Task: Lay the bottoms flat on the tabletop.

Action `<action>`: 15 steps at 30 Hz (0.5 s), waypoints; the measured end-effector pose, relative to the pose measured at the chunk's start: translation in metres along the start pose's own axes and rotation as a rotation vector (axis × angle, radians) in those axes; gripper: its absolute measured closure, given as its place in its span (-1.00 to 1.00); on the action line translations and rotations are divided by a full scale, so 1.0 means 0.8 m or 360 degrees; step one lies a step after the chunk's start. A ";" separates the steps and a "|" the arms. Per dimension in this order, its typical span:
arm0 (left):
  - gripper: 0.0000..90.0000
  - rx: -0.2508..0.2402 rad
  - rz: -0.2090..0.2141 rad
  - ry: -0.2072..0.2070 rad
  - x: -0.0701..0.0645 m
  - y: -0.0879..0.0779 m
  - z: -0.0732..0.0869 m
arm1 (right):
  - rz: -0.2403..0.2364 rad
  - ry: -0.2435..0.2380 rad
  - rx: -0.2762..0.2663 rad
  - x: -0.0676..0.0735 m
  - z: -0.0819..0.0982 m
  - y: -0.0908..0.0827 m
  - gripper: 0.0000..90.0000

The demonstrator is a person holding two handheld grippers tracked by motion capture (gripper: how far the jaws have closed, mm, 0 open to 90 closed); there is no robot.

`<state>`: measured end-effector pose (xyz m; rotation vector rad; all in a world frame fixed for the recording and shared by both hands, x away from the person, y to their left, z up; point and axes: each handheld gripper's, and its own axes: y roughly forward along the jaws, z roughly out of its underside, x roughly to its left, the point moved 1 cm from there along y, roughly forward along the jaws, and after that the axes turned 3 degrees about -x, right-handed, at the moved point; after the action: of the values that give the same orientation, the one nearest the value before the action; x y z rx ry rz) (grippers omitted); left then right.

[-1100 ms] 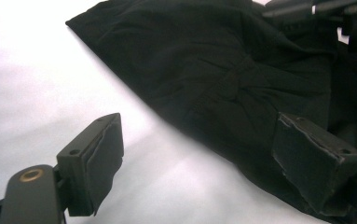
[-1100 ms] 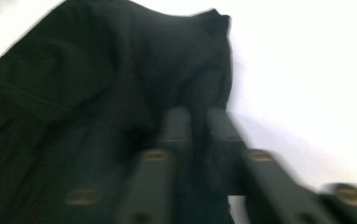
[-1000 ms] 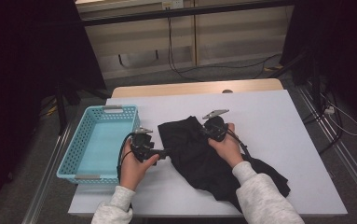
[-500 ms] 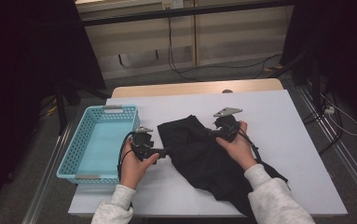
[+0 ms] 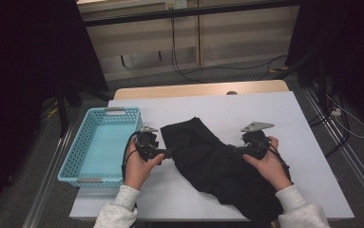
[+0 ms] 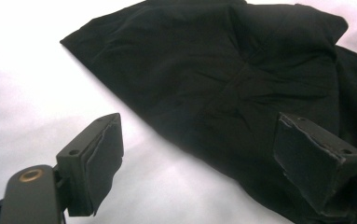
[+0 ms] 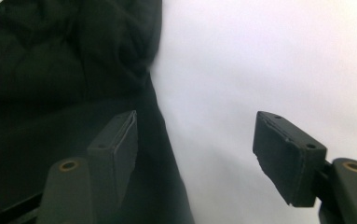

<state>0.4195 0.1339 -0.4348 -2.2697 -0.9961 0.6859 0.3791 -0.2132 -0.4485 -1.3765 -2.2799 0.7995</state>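
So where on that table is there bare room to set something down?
The white table is bare along its far edge beyond the crumpled black cloth, and at its right edge past the right gripper. The light-blue plastic basket looks empty too. It is crowded mid-table, where the left gripper meets the cloth.

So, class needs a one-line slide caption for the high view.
Two hand-held grippers, left gripper and right gripper, both open beside a crumpled black garment near a blue basket.
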 end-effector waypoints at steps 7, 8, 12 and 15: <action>-0.63 -0.0020 0.0012 0.0004 -0.003 0.000 -0.006 | -0.0030 0.0028 0.0038 -0.003 0.019 -0.012 -0.35; -0.63 -0.0018 0.0020 0.0004 -0.004 0.001 -0.006 | -0.0032 0.0038 0.0040 -0.004 0.021 -0.013 -0.36; -0.63 -0.0022 0.0025 0.0007 -0.005 0.003 -0.009 | -0.0034 0.0051 0.0077 -0.008 0.030 -0.014 -0.33; -0.63 -0.0031 0.0027 0.0003 -0.006 0.004 -0.010 | -0.0049 0.0053 0.0101 -0.008 0.035 -0.014 -0.25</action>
<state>0.4236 0.1264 -0.4303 -2.2976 -0.9879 0.6836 0.3586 -0.2304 -0.4635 -1.3137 -2.2255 0.8257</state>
